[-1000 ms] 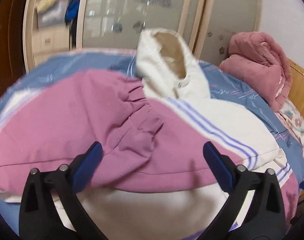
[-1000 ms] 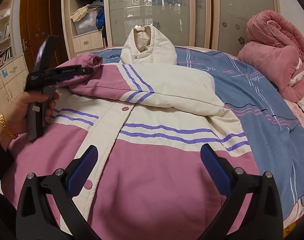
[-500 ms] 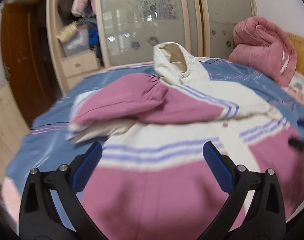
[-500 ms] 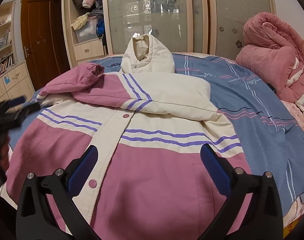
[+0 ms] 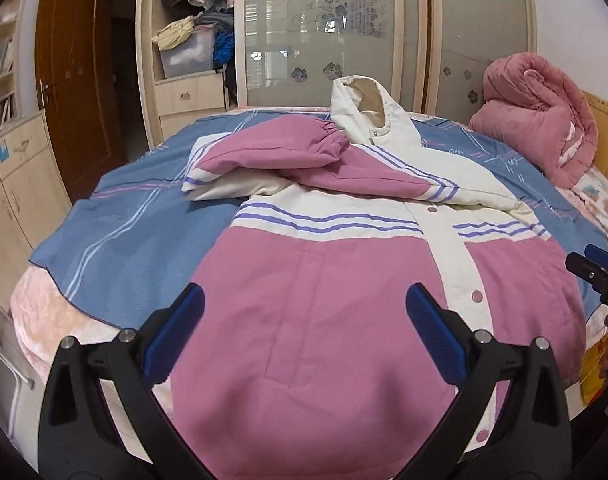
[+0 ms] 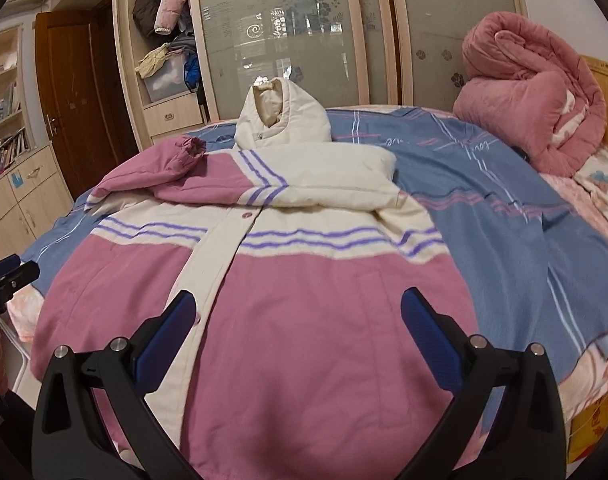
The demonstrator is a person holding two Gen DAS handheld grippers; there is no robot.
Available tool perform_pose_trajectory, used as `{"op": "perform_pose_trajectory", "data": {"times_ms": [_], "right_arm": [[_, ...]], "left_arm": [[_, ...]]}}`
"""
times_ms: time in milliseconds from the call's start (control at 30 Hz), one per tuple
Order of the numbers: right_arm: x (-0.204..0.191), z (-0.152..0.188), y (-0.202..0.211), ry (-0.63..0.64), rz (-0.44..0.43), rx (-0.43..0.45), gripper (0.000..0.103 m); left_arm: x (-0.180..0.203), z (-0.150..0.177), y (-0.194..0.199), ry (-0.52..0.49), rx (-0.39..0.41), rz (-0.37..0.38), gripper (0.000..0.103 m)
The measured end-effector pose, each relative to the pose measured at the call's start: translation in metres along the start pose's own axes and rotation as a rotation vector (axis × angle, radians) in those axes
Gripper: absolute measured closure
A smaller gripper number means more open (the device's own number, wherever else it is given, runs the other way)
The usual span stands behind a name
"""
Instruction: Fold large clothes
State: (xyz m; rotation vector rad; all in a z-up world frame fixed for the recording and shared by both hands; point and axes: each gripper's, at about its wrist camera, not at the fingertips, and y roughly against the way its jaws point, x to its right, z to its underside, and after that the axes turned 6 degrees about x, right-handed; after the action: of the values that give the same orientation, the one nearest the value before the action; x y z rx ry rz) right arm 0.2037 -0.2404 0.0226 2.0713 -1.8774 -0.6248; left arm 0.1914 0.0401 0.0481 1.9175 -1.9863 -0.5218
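Jacket (image 5: 328, 300) flat on bed (image 5: 135, 216), sleeves folded across, rolled quilt (image 6: 532, 92) beside, both hand-held grippers (image 5: 304, 320) (image 6: 295, 318) spread empty.

The jacket (image 5: 344, 280) lies on the bed (image 5: 115, 232) ahead of both jaws, hood (image 6: 281, 120) farthest, sleeves folded across its chest. A rolled quilt (image 6: 532, 92) sits far right; wardrobe (image 6: 287, 32) behind.
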Motion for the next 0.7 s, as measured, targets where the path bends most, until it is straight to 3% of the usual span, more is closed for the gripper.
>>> {"op": "perform_pose_trajectory", "data": {"times_ms": [700], "right_arm": [[-0.015,0.006,-0.009,0.016,-0.032,-0.017,0.001]], "left_arm": [[0.008,0.003,-0.013,-0.006,-0.022,0.03,0.002]]}}
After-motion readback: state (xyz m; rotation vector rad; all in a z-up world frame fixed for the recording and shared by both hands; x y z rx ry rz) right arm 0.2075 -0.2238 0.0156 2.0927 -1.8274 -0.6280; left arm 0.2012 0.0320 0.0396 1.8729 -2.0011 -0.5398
